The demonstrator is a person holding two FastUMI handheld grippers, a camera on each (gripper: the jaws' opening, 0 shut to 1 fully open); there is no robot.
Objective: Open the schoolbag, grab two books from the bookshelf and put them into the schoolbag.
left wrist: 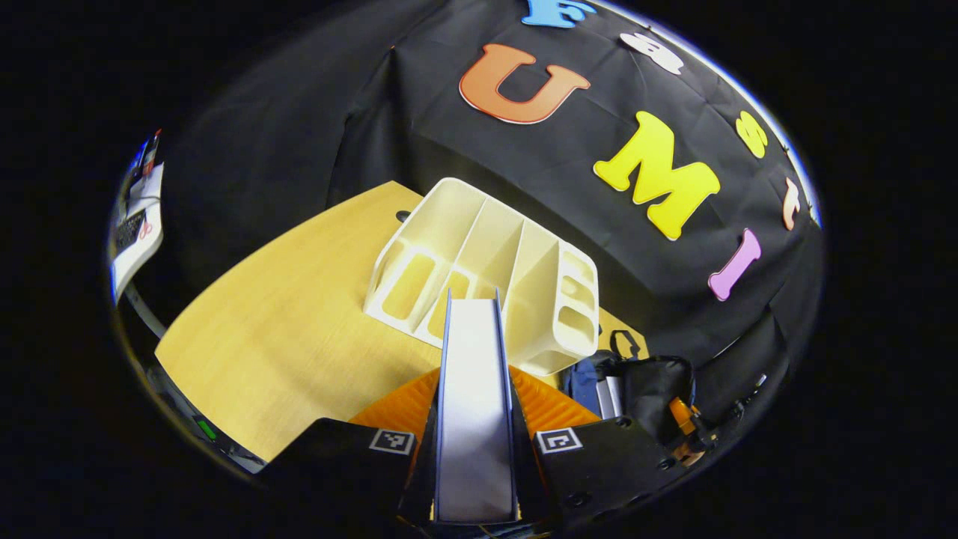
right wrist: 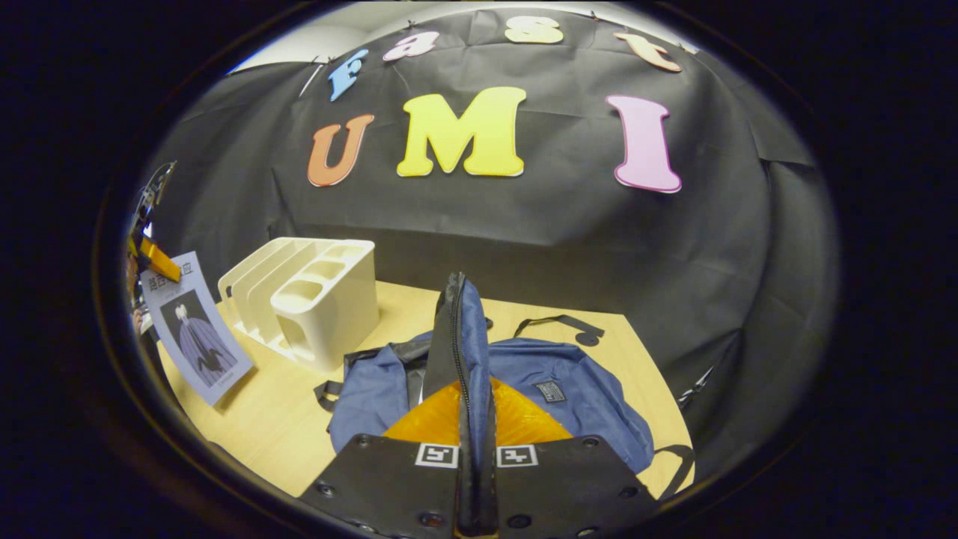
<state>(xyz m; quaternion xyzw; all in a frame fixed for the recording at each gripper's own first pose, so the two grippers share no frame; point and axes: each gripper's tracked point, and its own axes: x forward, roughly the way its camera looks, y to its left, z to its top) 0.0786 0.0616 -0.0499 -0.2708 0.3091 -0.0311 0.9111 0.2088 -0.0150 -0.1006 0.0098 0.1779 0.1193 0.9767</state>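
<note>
A thin book (left wrist: pixel 475 419) stands edge-on between the fingers of my left gripper (left wrist: pixel 474 374), which is shut on it. Just beyond it the white bookshelf rack (left wrist: pixel 486 262) stands on the wooden table (left wrist: pixel 284 314) with its slots bare. In the right gripper view that book (right wrist: pixel 198 329) hangs at the far left, cover facing me, beside the rack (right wrist: pixel 314 299). My right gripper (right wrist: pixel 468 389) is shut on the zipper edge (right wrist: pixel 460 329) of the blue schoolbag (right wrist: pixel 569 397) and holds that flap up. The schoolbag (left wrist: pixel 644 382) also lies low right in the left gripper view.
The black cloth wall stands close behind the table. A black bag strap (right wrist: pixel 557 323) lies on the wood behind the schoolbag. A pale desk with clutter (left wrist: pixel 138 224) sits far off to the left. Bare tabletop (right wrist: pixel 262 419) lies in front of the rack.
</note>
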